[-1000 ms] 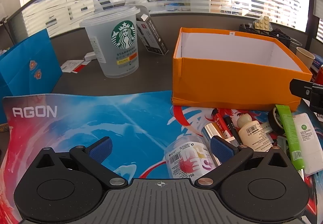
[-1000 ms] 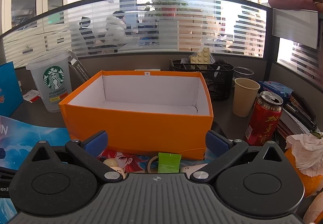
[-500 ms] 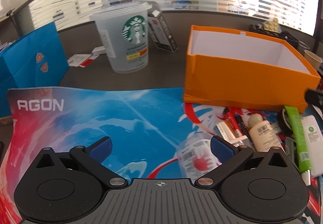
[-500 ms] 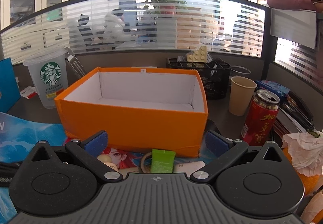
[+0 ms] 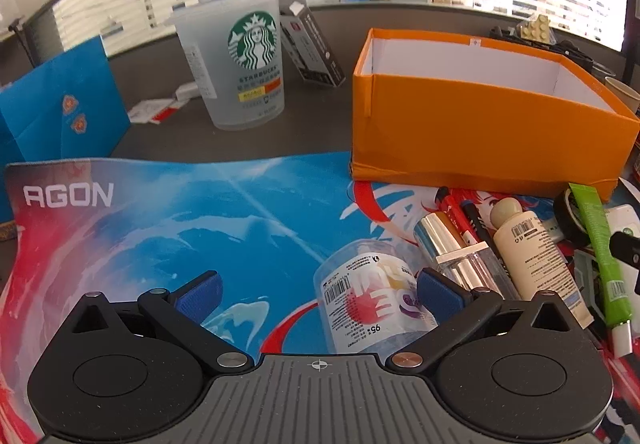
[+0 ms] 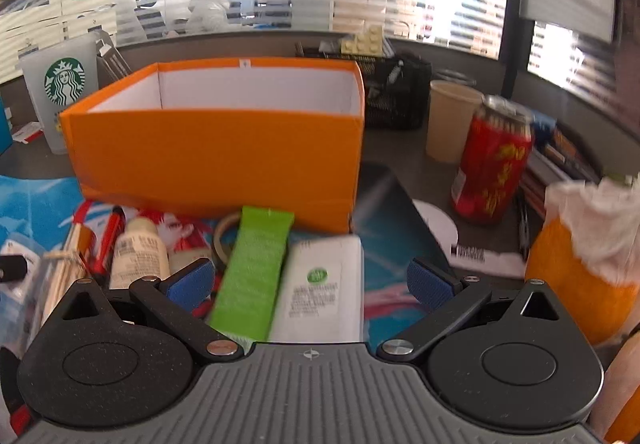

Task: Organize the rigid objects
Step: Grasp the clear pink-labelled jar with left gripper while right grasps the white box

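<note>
Left wrist view: orange box upper right, nothing visible inside; clear jar lower centre; both grippers spread, holding nothing.

box: floor hidden behind its near wall in both views; right corner cut by the left view's edge.
jar: lower end hidden behind the left gripper body.
tube: blurred in the right view, print unreadable; near end hidden under the right gripper body.
white pack: label text too blurred to read.
can: motion-blurred, lettering unclear.
cup: small print below the logo too small to read.
mat: near part covered by the gripper body.
</note>
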